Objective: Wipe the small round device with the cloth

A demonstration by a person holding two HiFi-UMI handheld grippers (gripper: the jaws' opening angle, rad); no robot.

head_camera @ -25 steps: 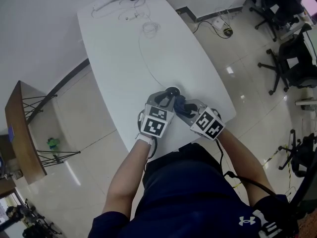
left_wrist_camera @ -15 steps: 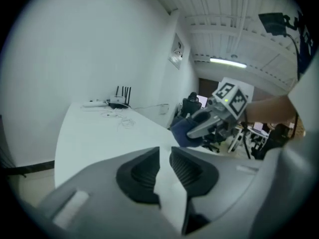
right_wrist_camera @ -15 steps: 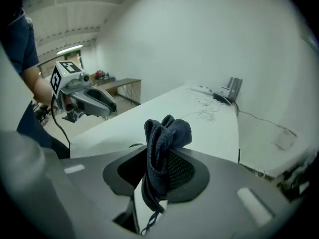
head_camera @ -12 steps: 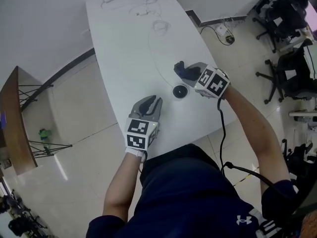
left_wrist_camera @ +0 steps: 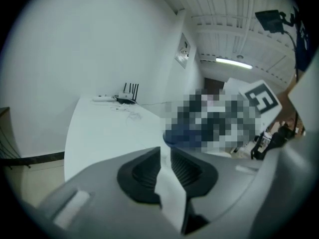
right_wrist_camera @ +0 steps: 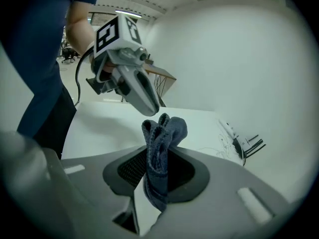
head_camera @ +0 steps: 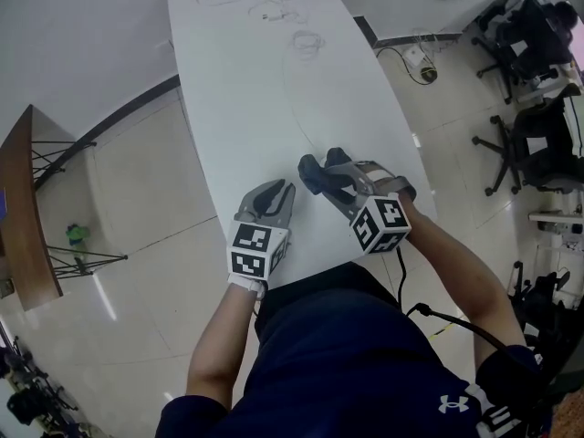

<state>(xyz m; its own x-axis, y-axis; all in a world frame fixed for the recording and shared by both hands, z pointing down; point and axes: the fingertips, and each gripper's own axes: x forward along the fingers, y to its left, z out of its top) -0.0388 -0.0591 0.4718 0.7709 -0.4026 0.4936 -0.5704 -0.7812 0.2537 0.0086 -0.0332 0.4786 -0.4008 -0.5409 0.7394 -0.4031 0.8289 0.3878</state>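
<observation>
While the right claw [head_camera: 327, 176] gripped the dark blue cloth [right_wrist_camera: 163, 129], its bunched folds pinched between both pads, the left claw [left_wrist_camera: 165, 152] held nothing. The left claw's jaws had just been closing and stood drawn almost together, with only a slit of the white desk [head_camera: 246, 89] showing between them. The small round device could not be told apart from the dark mass of cloth at the right claw's tips, and no view showed it clearly.

No words could be read anywhere. Each claw's cube bore black-and-white square markers [head_camera: 254, 249], and a white Under Armour emblem [head_camera: 453, 406] sat on the person's dark shirt [head_camera: 356, 354].

Both claws were over the desk's near end, the left one close to the near edge and the right one near the right-hand edge. Beyond them the white top ran long and open, crossed by a thin cable [head_camera: 287, 99], to a cable coil [head_camera: 307, 40] and a router with antennas [left_wrist_camera: 128, 94] at the far end. Glossy floor [head_camera: 137, 208] lay open on the left. Office chairs [head_camera: 538, 135] stood well off the right edge.
</observation>
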